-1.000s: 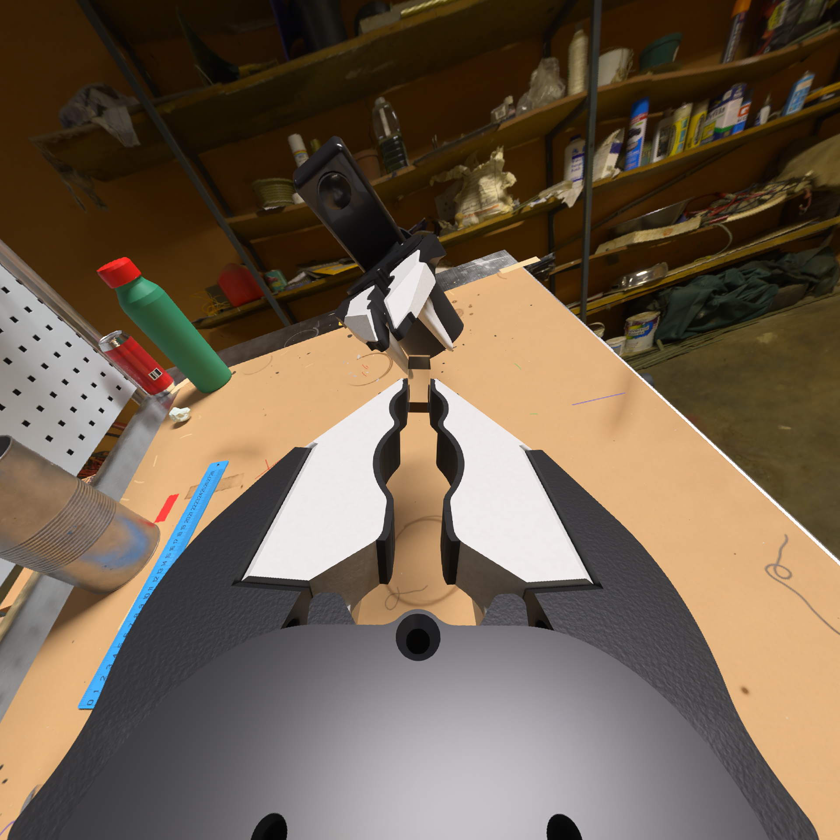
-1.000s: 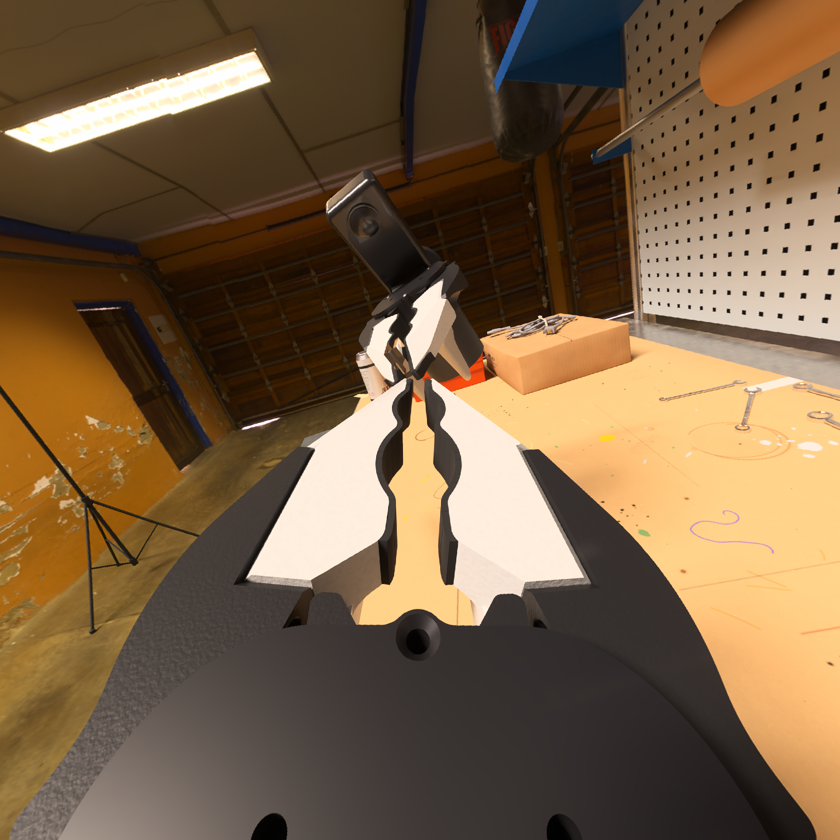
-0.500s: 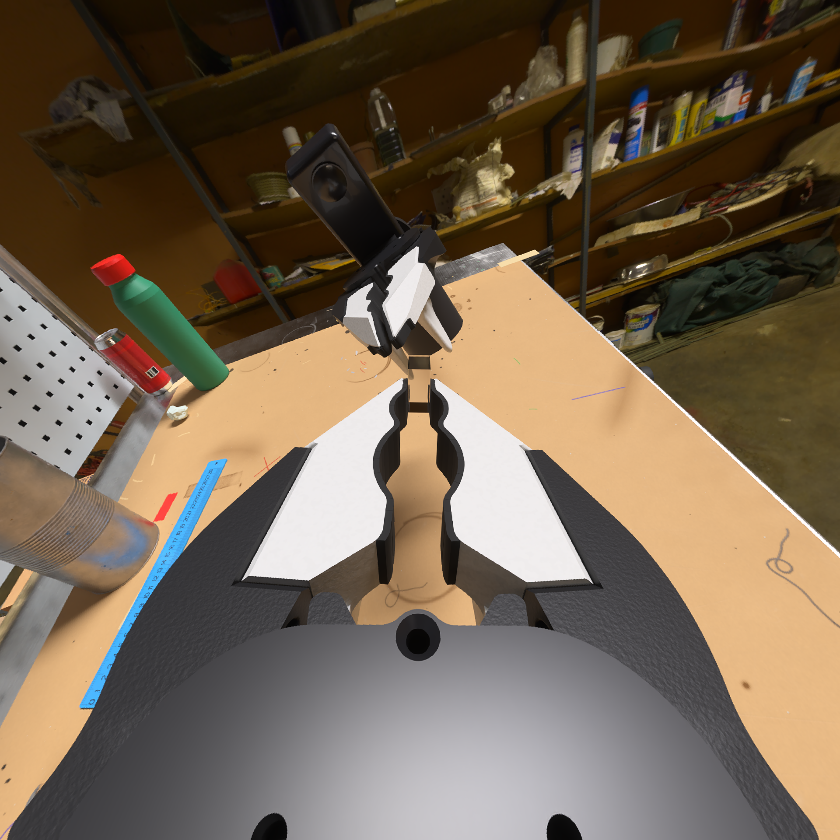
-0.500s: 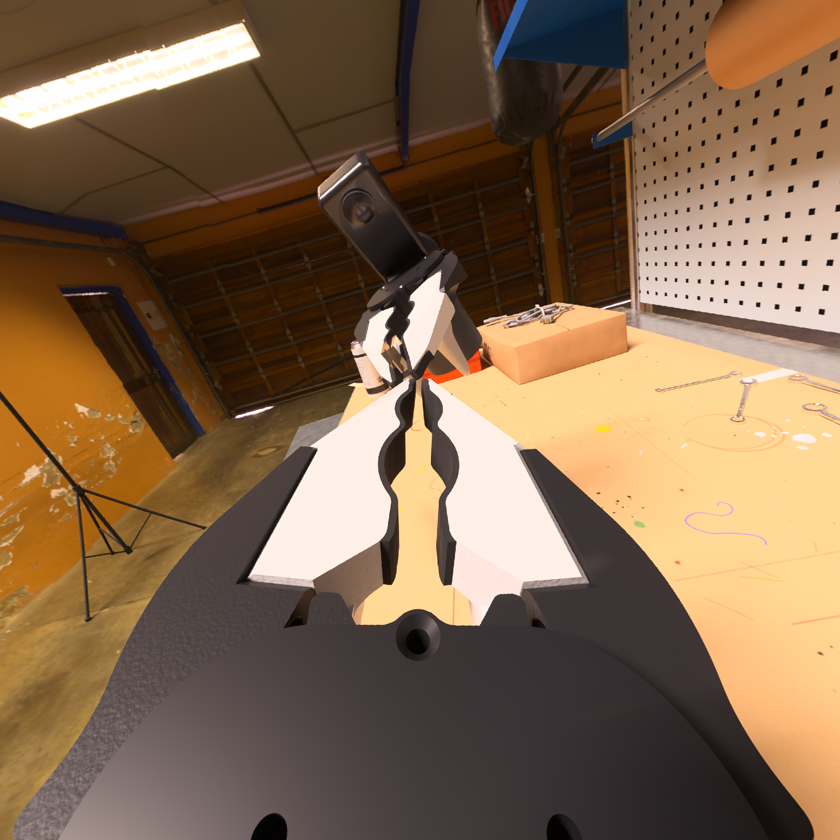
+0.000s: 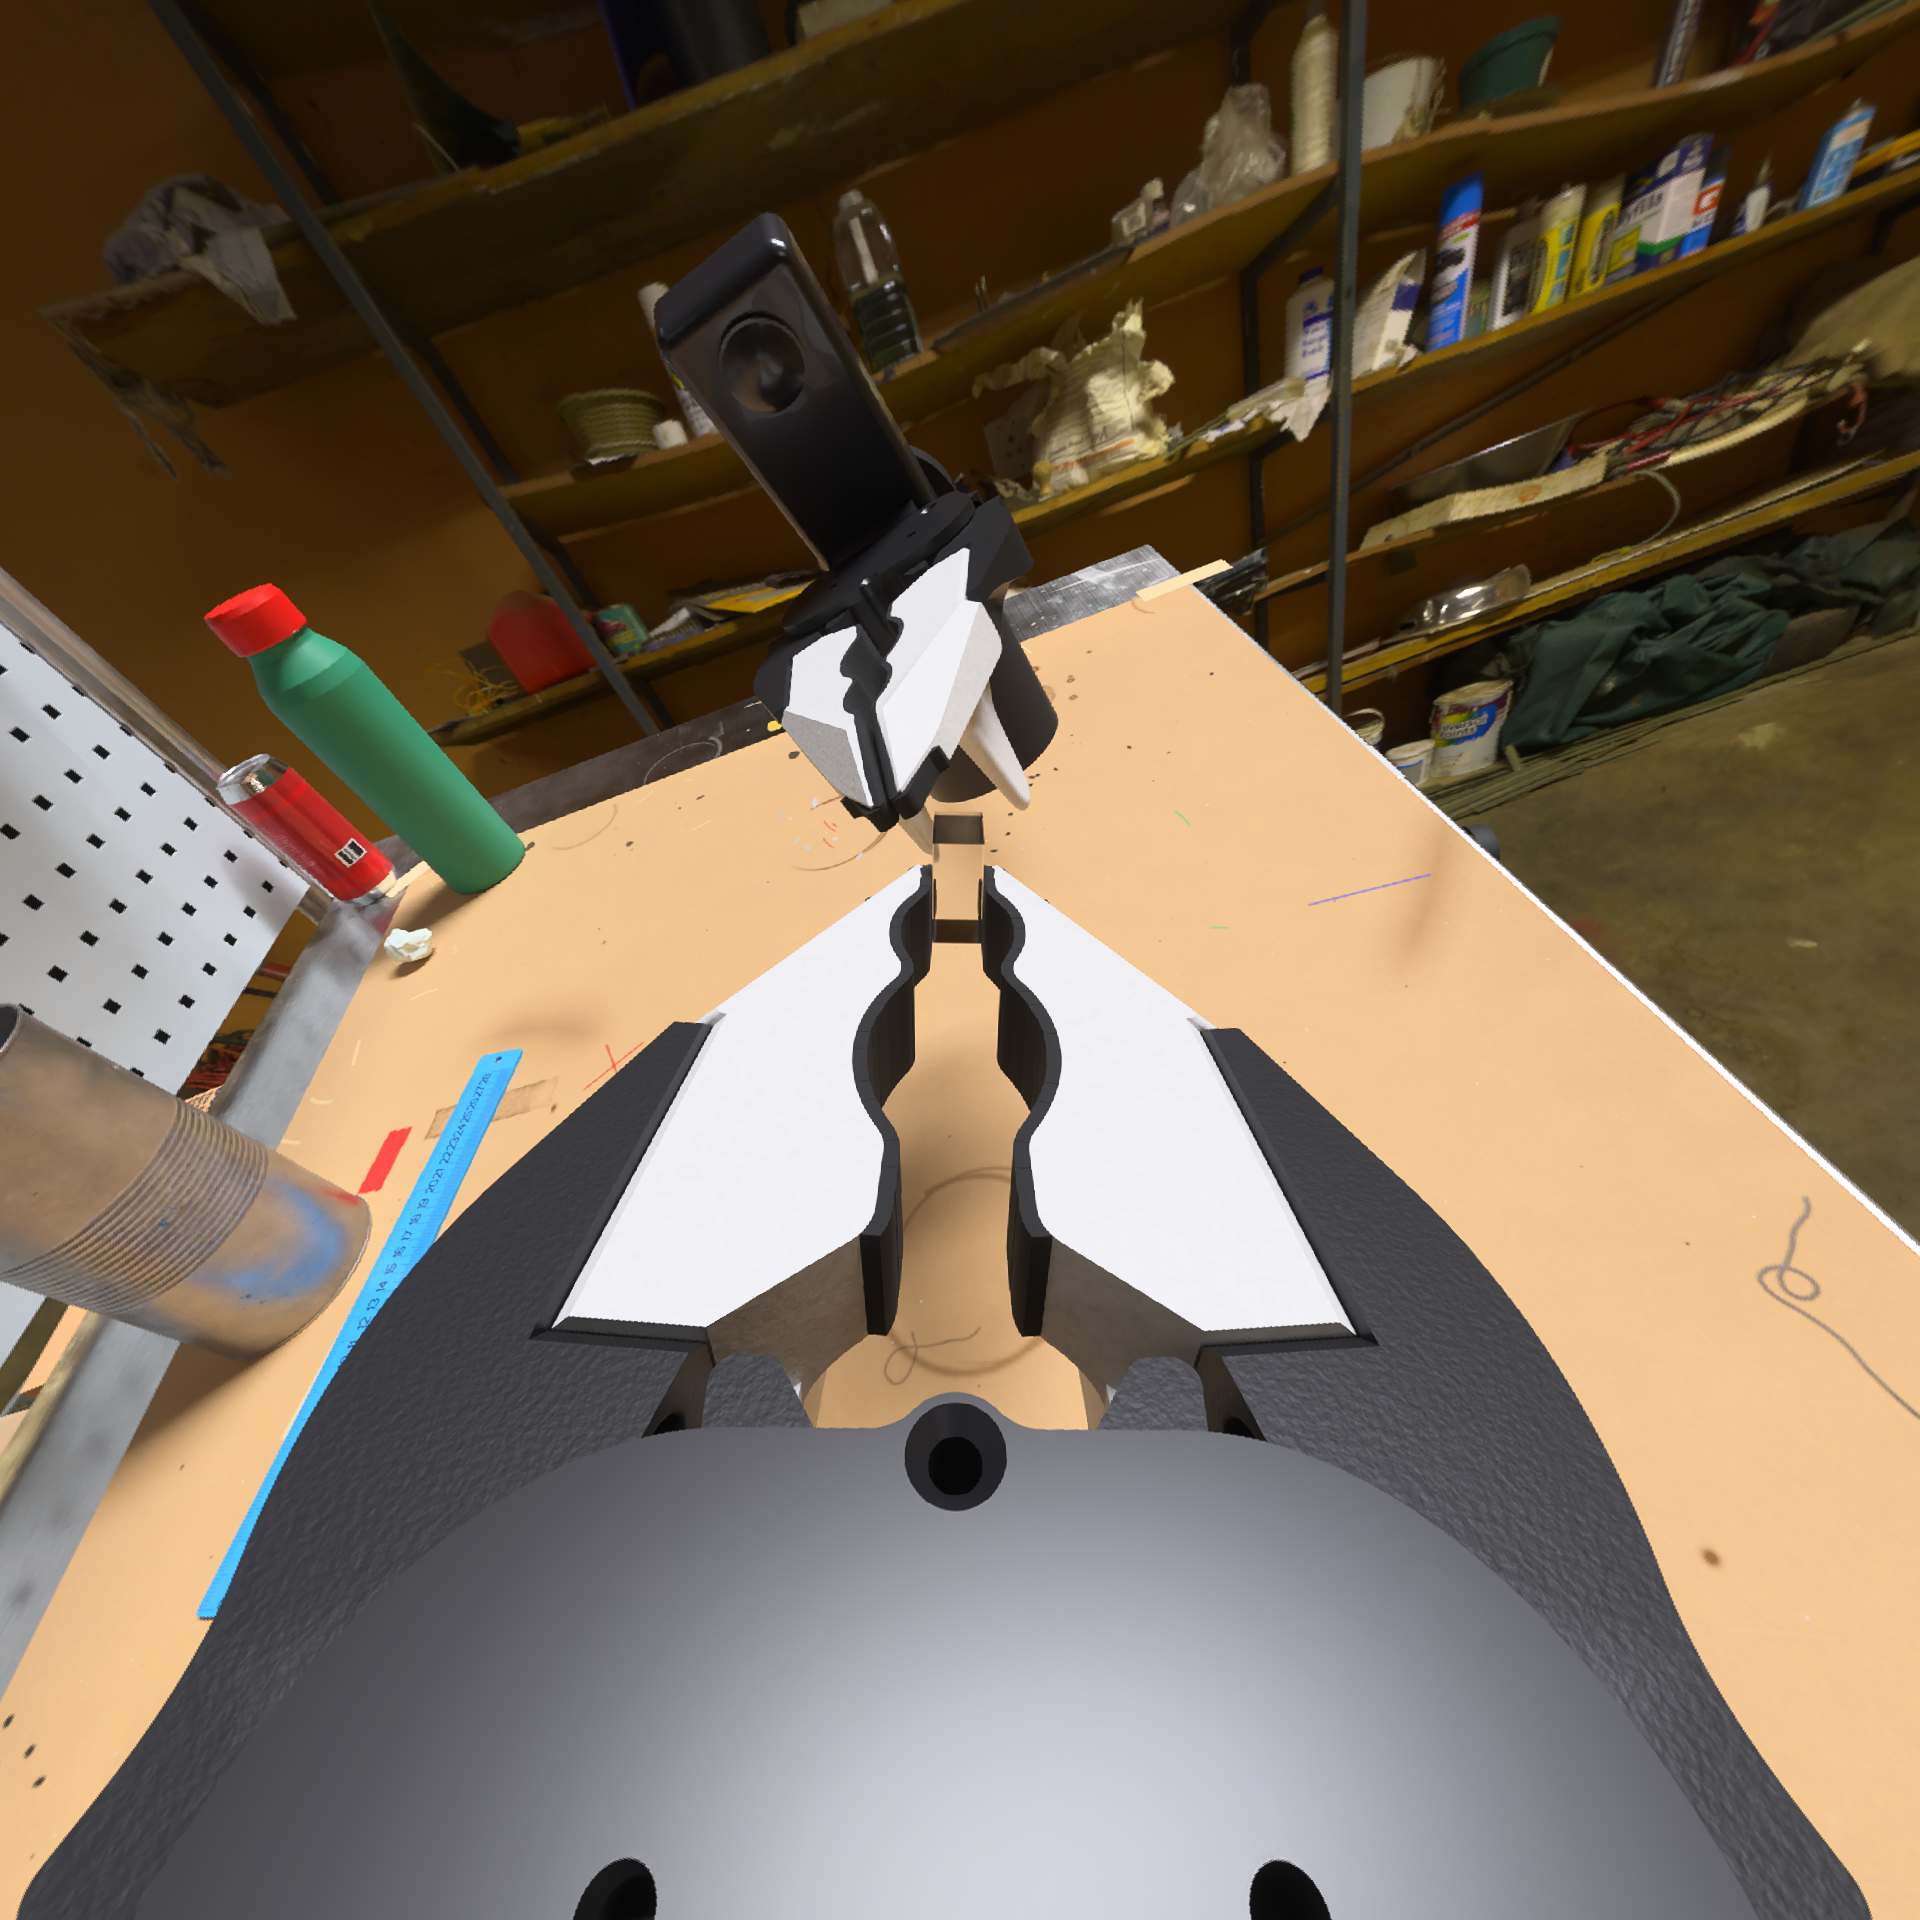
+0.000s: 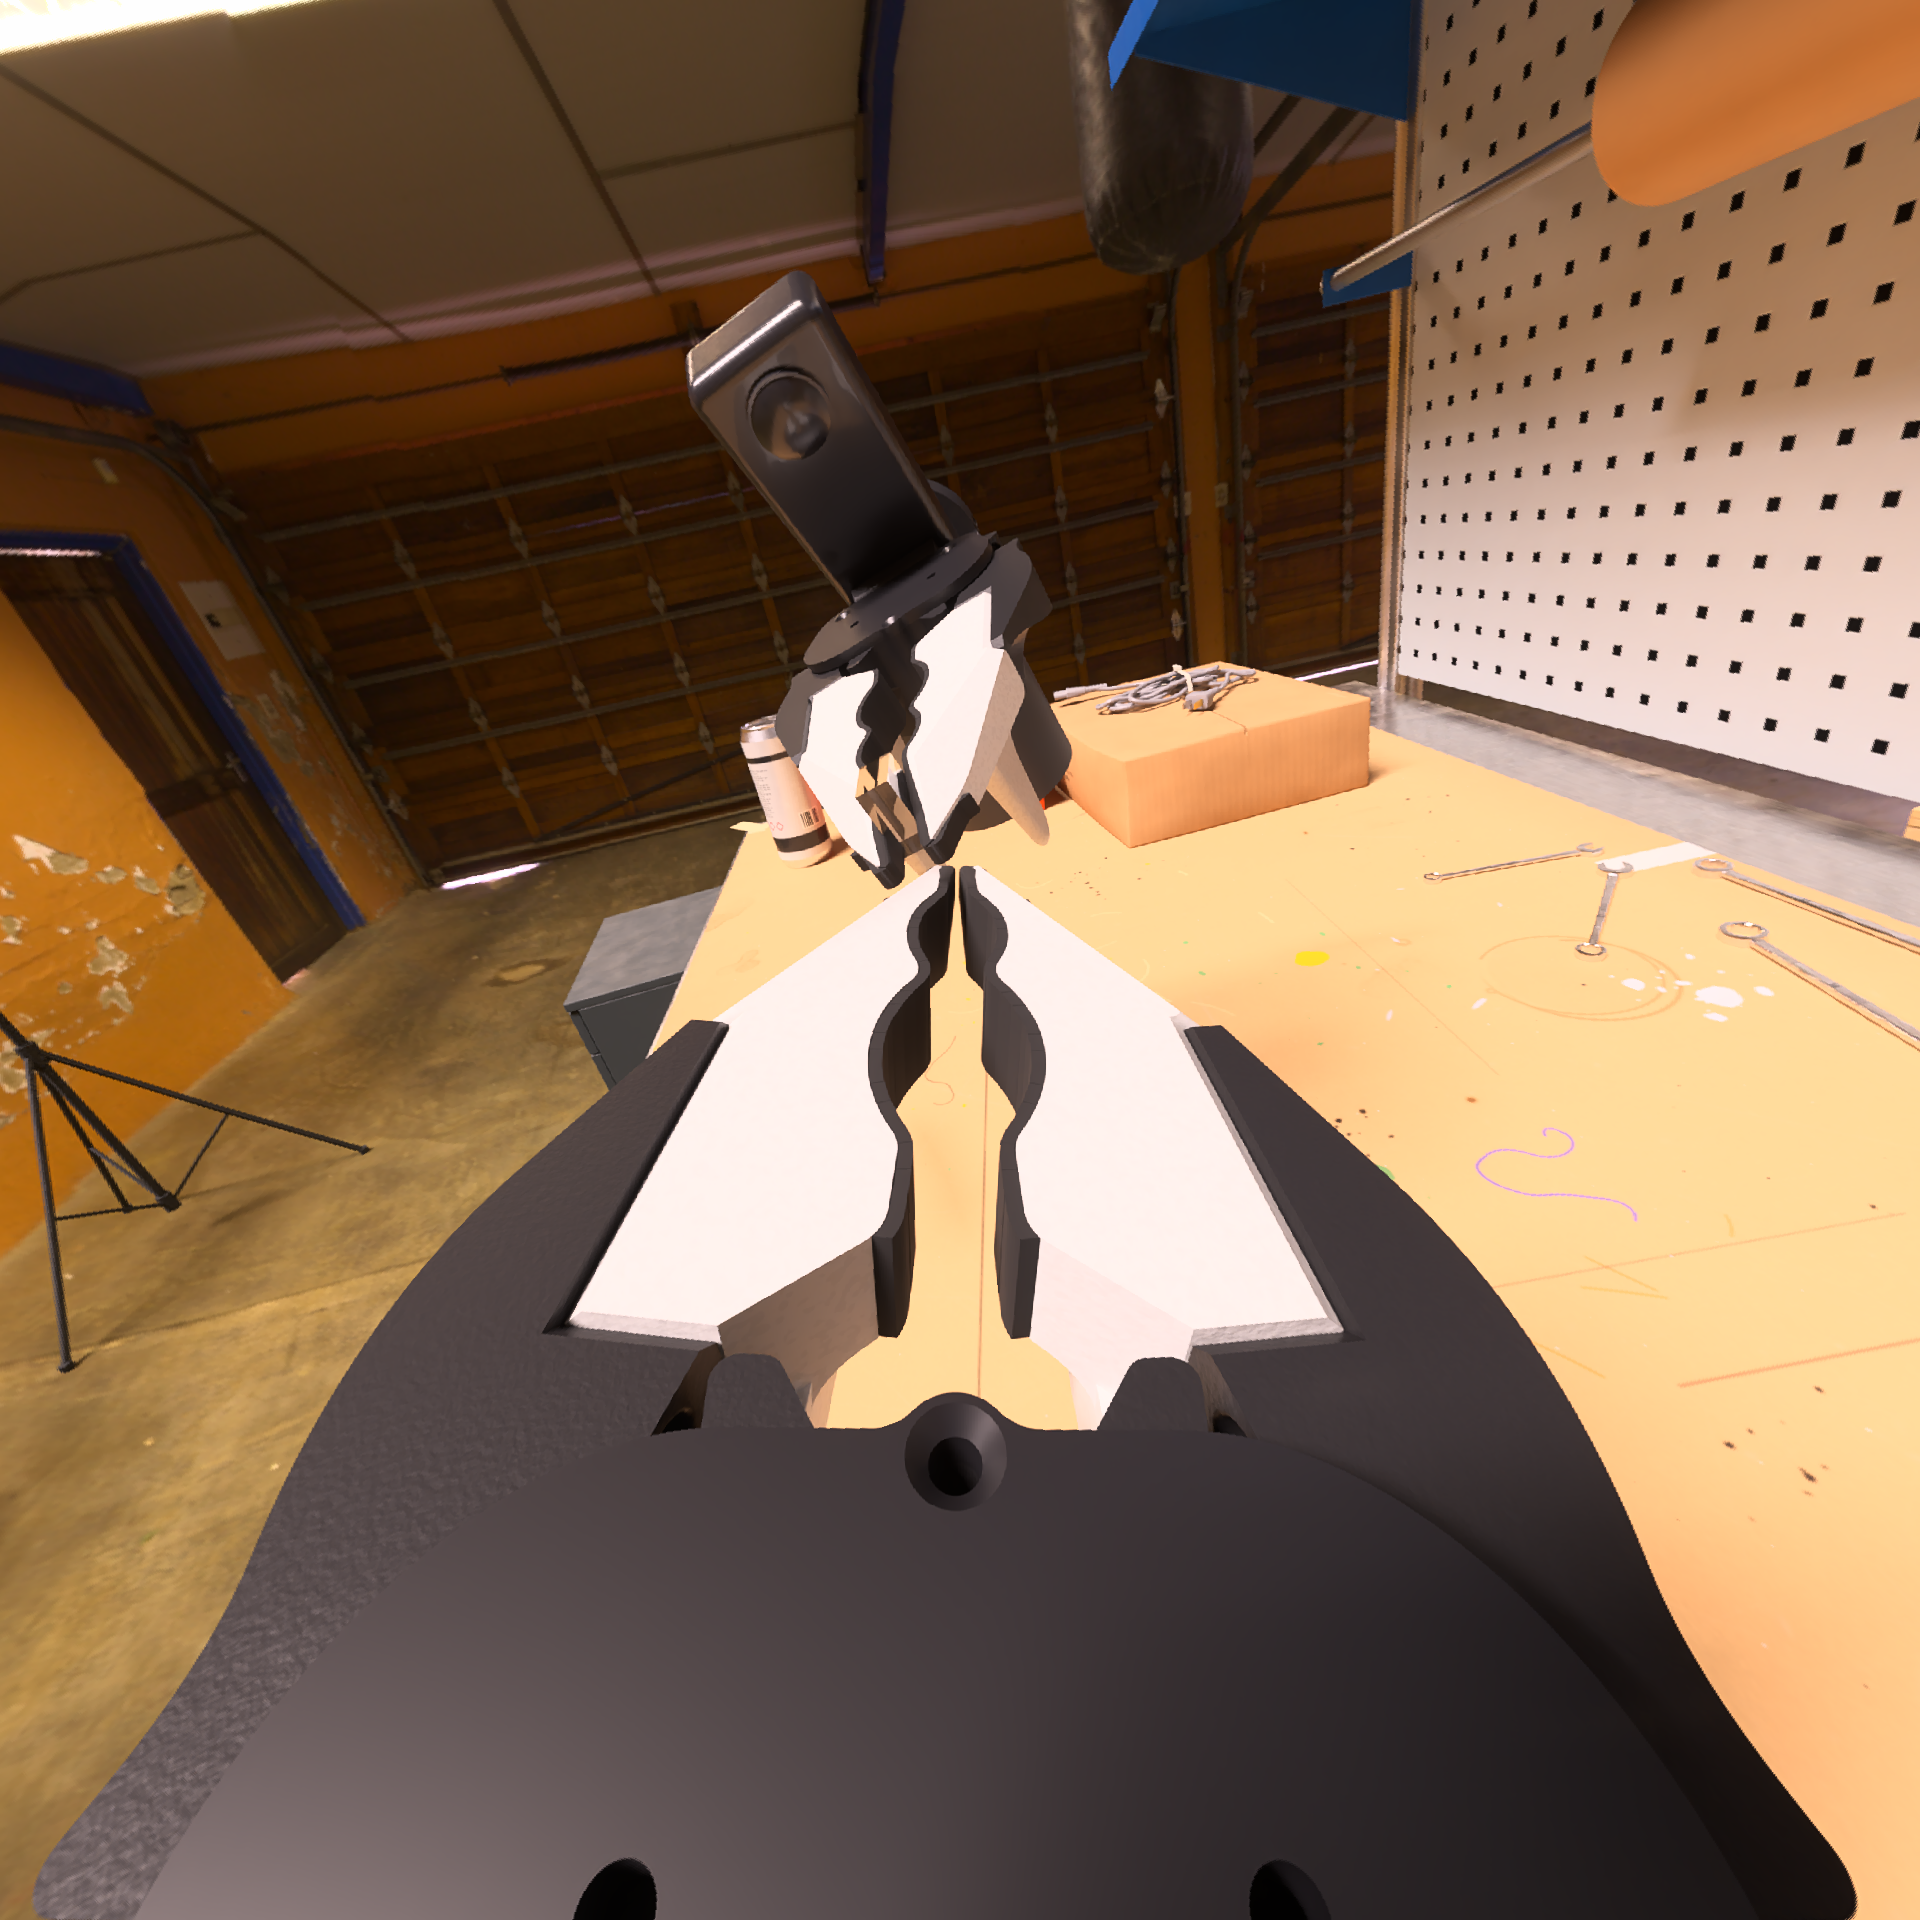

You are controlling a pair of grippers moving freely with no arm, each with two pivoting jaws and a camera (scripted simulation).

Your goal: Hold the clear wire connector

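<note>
I have the clear wire connector (image 5: 957, 883) pinched between the tips of my left gripper (image 5: 957, 902), whose 2 fingers are clamped on it with only the connector's width between them. It hangs in the air above the desk (image 5: 1351, 1091), over the middle of the far half, well clear of the surface. It is see-through, so I read it mostly by its dark edges.

My right gripper (image 6: 957, 883) faces the left one tip to tip. Its fingers are drawn nearly together with a thin slit left at the tips, and I see nothing held in them. From its side, the connector (image 6: 891, 812) shows as a small glassy block in the other gripper's tips.

I judge the holding step to be in hand with 1 gripper. If the right one is to share the grip, it would need to part its fingers, line up with the free end and close gently; a hard squeeze or a sideways nudge could twist the small piece out.

The green bottle (image 5: 379, 743) and red can (image 5: 301, 831) stand near the far left corner, the blue ruler (image 5: 374, 1299) along the left edge.
</note>
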